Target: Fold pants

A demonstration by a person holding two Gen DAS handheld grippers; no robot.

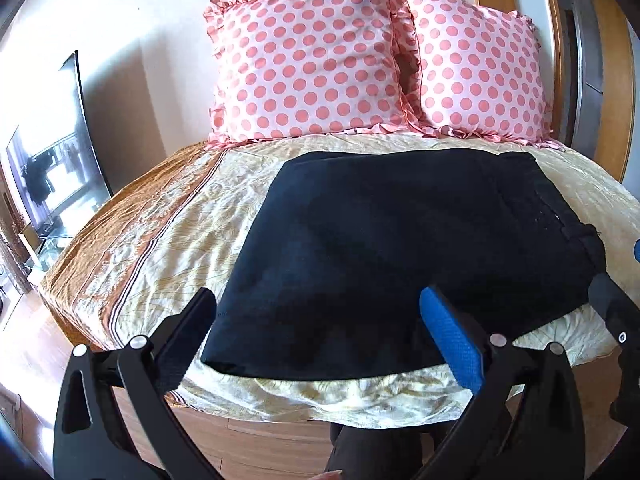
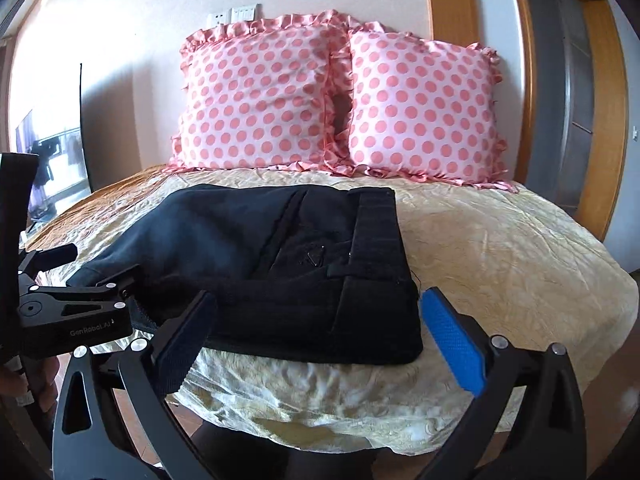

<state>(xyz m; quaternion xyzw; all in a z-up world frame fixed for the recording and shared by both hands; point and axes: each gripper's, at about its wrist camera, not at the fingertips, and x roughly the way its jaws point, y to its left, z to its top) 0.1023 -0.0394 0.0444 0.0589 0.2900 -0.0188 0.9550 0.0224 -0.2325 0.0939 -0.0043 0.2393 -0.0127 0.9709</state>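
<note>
Already the pants (image 1: pixel 400 256) lie as a dark folded bundle on the bed (image 1: pixel 168 240), filling the centre of both frames, near edge close to the mattress lip; the left tool (image 1: pixel 320 332) is spread wide, pinching nothing, and the right tool (image 2: pixel 320 332) is likewise spread and empty. Judging from this, the risk is a snag: an open finger catching the near edge could drag the bundle toward the lower frame, undo the fold, or tip it off the bed.
</note>
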